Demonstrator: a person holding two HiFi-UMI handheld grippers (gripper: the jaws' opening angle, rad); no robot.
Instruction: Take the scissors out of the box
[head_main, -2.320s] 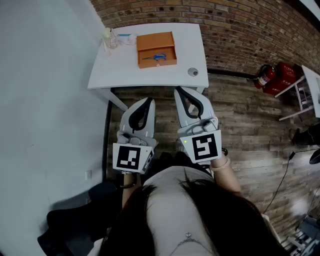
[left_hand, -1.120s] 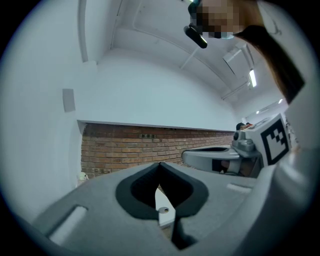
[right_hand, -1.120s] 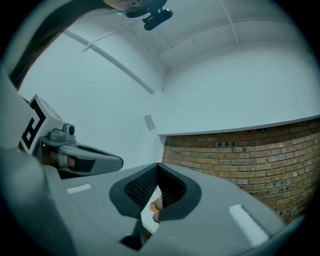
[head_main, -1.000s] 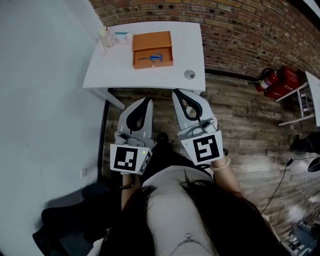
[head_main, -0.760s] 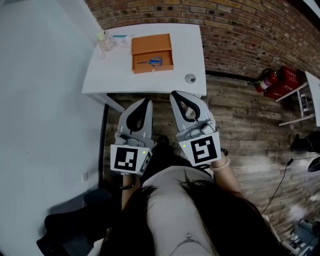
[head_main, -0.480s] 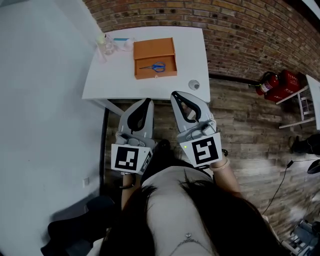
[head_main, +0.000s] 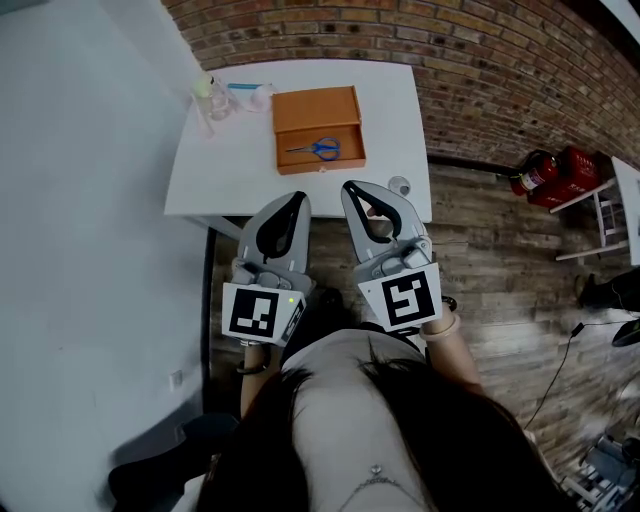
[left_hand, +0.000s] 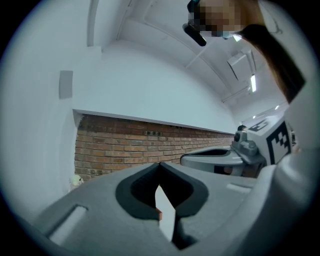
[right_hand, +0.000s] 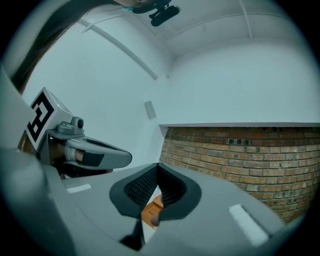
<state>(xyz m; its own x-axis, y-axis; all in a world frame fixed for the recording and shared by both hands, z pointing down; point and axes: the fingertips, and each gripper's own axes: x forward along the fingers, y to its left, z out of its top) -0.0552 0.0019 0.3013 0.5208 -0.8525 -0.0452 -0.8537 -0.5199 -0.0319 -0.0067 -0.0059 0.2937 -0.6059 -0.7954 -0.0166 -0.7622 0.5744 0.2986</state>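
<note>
An open orange box (head_main: 318, 128) sits on the white table (head_main: 230, 170), with blue-handled scissors (head_main: 316, 150) lying in its front compartment. My left gripper (head_main: 293, 198) and right gripper (head_main: 362, 188) are held side by side, level, with their tips at the table's near edge, short of the box. Both have their jaws shut with nothing between them. In the right gripper view, a sliver of the orange box (right_hand: 151, 210) shows through the gap behind the tips of the right gripper (right_hand: 158, 166). The left gripper (left_hand: 160, 165) points at the brick wall.
A small round grey object (head_main: 399, 185) lies near the table's front right corner. Clear bottles and small items (head_main: 212, 92) stand at the back left. A white wall runs along the left, a brick wall behind. Red fire extinguishers (head_main: 545, 165) stand on the wooden floor at right.
Both grippers have moved forward toward the table together. Their tips now overlap its near edge, and the box and scissors appear closer. The jaws stayed shut.
</note>
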